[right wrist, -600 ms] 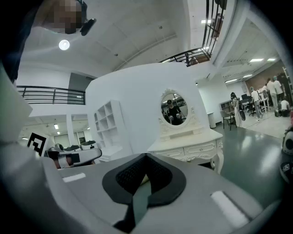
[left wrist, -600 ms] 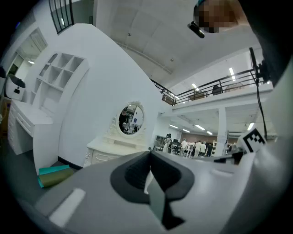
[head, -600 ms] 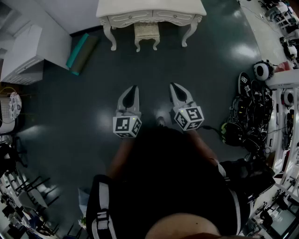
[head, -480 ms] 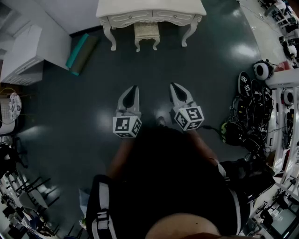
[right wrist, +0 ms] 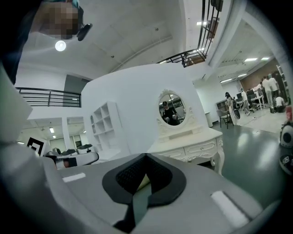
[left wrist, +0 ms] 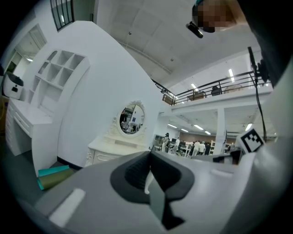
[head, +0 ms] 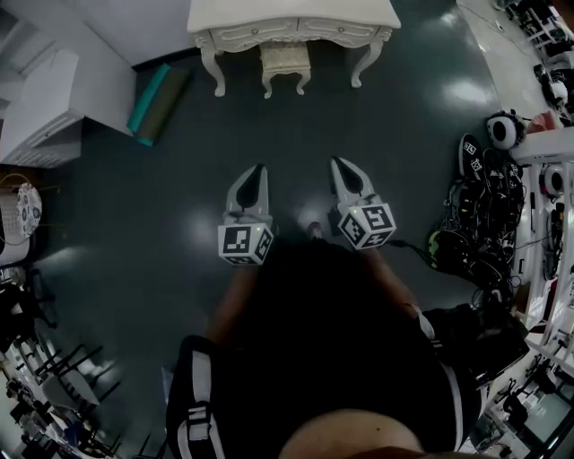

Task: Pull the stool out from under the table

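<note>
A cream stool point(head: 285, 61) stands tucked between the legs of the white dressing table point(head: 294, 20) at the far end of the dark floor. My left gripper point(head: 253, 173) and right gripper point(head: 343, 168) are held side by side in front of the person's body, far short of the stool and pointing towards it. Both are shut with nothing between the jaws. In the left gripper view the left gripper point(left wrist: 149, 155) points at the dressing table point(left wrist: 112, 150) and its oval mirror point(left wrist: 132, 118). The right gripper point(right wrist: 146, 156) faces the same table point(right wrist: 194, 145).
Rolled teal and green mats point(head: 157, 100) lie left of the table beside a white shelf unit point(head: 40, 103). Cables, helmets and gear point(head: 484, 206) crowd the right edge. Chairs point(head: 54, 394) stand at the lower left. Open dark floor point(head: 287, 125) lies between the grippers and the stool.
The head view has shifted slightly, so the table and stool sit a little lower and to the right. Both grippers keep the same shut pose.
</note>
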Available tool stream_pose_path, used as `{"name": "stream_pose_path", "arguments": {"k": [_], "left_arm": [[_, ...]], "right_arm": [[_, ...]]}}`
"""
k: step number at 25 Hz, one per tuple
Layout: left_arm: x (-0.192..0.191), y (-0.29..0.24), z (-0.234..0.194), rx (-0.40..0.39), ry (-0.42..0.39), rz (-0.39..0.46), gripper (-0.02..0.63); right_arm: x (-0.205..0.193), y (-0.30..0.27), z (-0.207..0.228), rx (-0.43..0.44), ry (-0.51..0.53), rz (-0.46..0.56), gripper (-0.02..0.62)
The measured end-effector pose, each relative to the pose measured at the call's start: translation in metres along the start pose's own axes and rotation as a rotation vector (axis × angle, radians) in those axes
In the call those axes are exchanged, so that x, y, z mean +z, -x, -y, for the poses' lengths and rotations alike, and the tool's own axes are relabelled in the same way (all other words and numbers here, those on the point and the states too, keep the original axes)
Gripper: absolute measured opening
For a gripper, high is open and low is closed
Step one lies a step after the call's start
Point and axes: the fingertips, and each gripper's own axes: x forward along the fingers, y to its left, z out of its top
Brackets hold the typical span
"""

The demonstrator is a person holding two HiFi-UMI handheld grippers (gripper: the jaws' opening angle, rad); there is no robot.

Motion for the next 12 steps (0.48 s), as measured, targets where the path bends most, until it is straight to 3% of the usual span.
{"name": "stream_pose_path", "arguments": {"k": [12], "left_arm": [[0.004, -0.013, -0.053, -0.053, 0.019, -0.019, 0.006]], "right_arm": [[-0.009, -0.035, -0.020, -0.070, 0.007, -0.013, -0.002]]}}
